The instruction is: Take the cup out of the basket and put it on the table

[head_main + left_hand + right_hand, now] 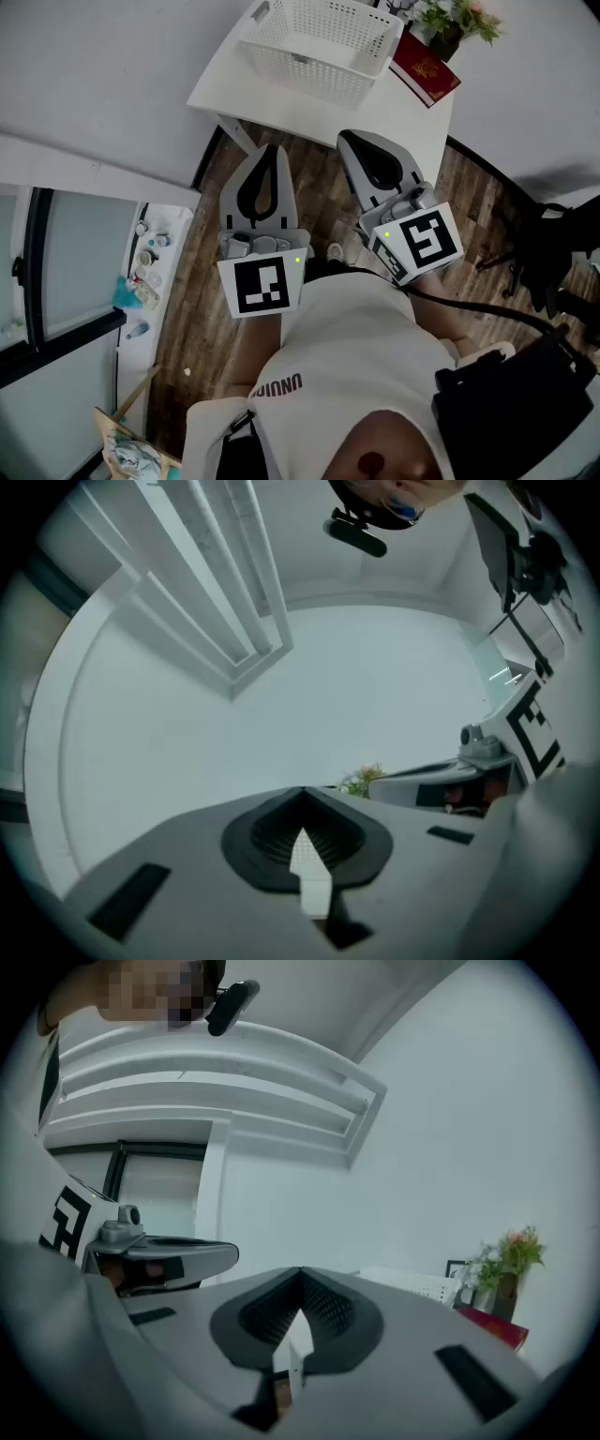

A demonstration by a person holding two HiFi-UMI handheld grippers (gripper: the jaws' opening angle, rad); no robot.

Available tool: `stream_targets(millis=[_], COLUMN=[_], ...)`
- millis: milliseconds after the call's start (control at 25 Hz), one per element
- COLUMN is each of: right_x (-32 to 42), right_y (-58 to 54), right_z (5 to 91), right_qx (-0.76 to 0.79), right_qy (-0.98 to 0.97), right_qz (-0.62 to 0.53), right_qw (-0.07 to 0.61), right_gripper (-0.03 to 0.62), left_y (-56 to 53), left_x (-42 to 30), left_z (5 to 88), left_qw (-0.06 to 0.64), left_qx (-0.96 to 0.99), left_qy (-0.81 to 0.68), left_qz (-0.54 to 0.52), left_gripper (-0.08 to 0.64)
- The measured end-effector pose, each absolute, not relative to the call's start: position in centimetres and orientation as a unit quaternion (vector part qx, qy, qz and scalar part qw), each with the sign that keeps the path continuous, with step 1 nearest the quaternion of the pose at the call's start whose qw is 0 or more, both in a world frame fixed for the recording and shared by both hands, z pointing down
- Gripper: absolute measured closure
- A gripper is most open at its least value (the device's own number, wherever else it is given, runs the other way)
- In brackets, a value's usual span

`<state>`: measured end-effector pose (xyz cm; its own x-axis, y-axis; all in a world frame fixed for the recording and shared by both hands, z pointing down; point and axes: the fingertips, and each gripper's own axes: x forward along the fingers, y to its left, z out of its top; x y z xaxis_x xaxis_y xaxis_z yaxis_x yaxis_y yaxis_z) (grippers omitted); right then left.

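Note:
A white lattice basket (319,42) stands on the white table (244,89) at the top of the head view, and its rim also shows in the right gripper view (412,1283). No cup shows in any view; the basket's inside is mostly hidden by its walls. My left gripper (270,155) and right gripper (354,142) are held level side by side over the wooden floor, short of the table's near edge. Both point toward the table. Each has its jaws closed to a point with nothing between them, as the left gripper (302,791) and right gripper (300,1271) views show.
A red book (424,67) lies right of the basket, beside a potted plant (455,23). A black chair (553,244) stands at the right. A low shelf with small bottles (145,272) sits at the left by a window. A black bag (516,394) hangs at the person's right side.

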<state>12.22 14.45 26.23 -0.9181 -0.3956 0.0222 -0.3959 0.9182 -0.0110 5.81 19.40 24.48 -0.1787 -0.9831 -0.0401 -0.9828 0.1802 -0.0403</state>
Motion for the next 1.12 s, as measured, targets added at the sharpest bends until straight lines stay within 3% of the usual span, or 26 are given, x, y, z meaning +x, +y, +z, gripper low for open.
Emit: stream_targets(millis=[1120], right_x=[10.8], right_y=[14.8], right_z=[26.1], right_qx=[0.223], right_qy=[-0.975], right_qz=[0.021], right_qw=[-0.002], right_gripper=[0.574], left_y=[20.5], left_x=[4.4], left_z=[24.4], left_qw=[0.033], left_qx=[-0.646], left_qy=[0.762], left_qz=[0.009], left_gripper=[0.548])
